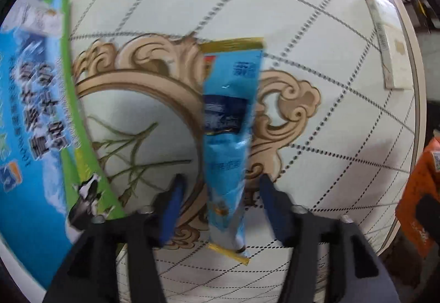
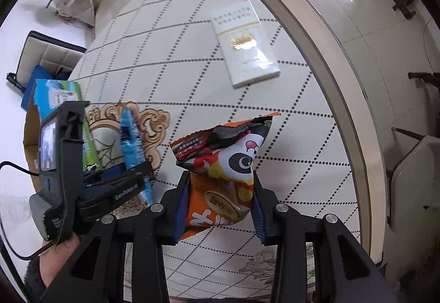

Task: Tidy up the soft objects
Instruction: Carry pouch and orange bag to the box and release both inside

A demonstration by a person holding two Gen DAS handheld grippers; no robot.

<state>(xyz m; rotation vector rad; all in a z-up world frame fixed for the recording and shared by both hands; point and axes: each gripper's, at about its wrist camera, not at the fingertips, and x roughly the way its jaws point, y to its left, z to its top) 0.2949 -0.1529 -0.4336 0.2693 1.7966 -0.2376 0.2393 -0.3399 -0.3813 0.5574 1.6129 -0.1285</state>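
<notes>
My two grippers were matte black plastic frames with silver screw heads at the pivots and blue pads lining the fingers (image 1: 172, 209). The left gripper (image 2: 132, 173) bore white "GenRobot.AI" lettering, a small lit screen on its body and a thin black cable trailing off. A dark fuzzy sleeve (image 2: 34, 275) covered my wrist.

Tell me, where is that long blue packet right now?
In the left wrist view the long blue packet lies on the table's gold scroll pattern, between the left gripper's open fingers, right of the blue-green carton.
</notes>
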